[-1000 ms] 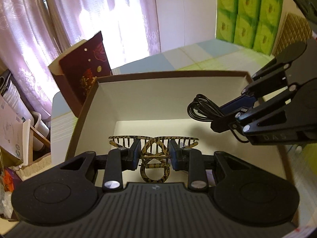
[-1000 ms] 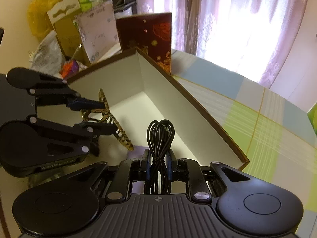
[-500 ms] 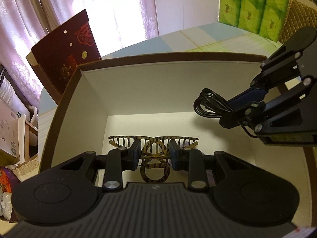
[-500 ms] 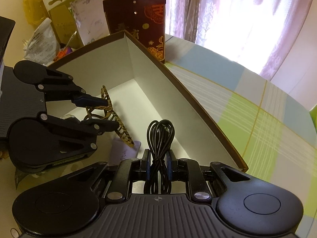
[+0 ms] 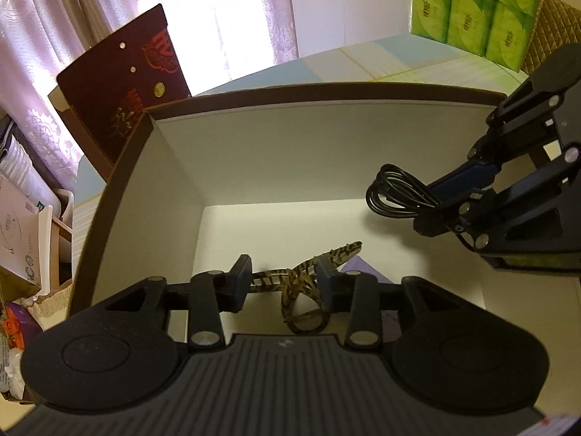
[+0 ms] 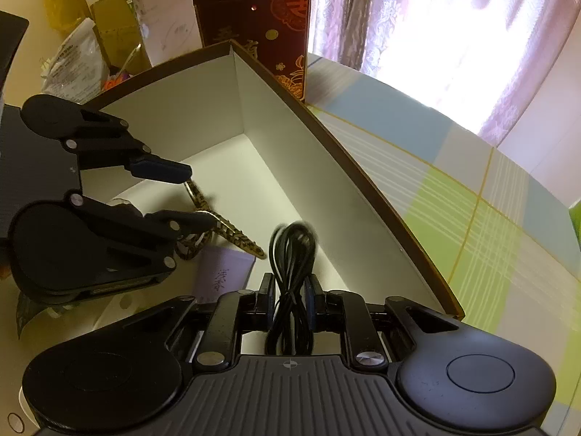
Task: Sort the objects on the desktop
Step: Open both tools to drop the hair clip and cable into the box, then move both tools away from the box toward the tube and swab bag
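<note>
A white-lined box with a brown rim [image 5: 326, 91] [image 6: 254, 101] lies under both grippers. My left gripper [image 5: 284, 281] [image 6: 199, 198] hangs low inside it, open. A leopard-patterned hair clip [image 5: 303, 278] [image 6: 232, 234] sits loose and tilted between its fingers, leaning on the right one, down by the box floor. My right gripper [image 6: 288, 290] [image 5: 446, 200] is shut on a coiled black cable [image 6: 290, 247] [image 5: 392, 196], held above the right part of the box interior.
A pale purple card [image 6: 223, 272] [image 5: 363, 269] lies on the box floor under the clip. A dark red gift box [image 5: 127, 91] [image 6: 261, 25] stands behind the far corner. Green tissue packs [image 5: 472, 3] sit at the back; a checked tablecloth [image 6: 472, 200] spreads to the right.
My left gripper has gone down into the box and opened; the hair clip has tipped over between its fingers. The right gripper still holds the cable, now lower over the box.
</note>
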Motion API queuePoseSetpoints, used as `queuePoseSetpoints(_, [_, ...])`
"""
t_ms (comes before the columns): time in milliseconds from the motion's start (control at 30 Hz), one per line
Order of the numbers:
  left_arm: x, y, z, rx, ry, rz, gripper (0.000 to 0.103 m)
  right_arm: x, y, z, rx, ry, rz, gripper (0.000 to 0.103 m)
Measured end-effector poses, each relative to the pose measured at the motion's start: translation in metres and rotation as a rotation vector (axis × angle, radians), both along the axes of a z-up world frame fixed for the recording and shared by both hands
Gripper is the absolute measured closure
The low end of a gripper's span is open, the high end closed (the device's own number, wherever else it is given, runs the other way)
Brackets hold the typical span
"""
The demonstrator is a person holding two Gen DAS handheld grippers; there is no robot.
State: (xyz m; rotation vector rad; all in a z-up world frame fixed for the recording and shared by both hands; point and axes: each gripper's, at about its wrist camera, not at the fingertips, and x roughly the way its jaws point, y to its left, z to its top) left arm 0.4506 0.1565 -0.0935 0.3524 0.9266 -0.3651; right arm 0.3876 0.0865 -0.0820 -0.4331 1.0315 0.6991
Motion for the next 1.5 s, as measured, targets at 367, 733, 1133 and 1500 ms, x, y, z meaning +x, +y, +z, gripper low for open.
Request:
queuePoseSetpoints(367, [-0.015, 0.007, 0.006, 0.002, 0.02, 0.034, 0.032, -0.019, 0.001, 0.009, 0.005, -0.066, 0.068, 0.031])
queuePoseSetpoints(733, [-0.042, 0.017, 0.018, 0.0, 0.066, 0.12, 0.006, -0.043, -0.007, 0.02, 0.041, -0.103, 0.101, 0.007])
queuePoseSetpoints(1133, [-0.075, 0.02, 0.056, 0.016, 0.01, 0.223, 0.001, -0.069, -0.013, 0.041, 0.068, -0.153, 0.114, 0.002])
queuePoseSetpoints(1500, [-0.104, 0.022, 0.084, 0.016, -0.024, 0.282, 0.001, -0.089, -0.027, 0.067, 0.145, -0.167, 0.085, 0.002])
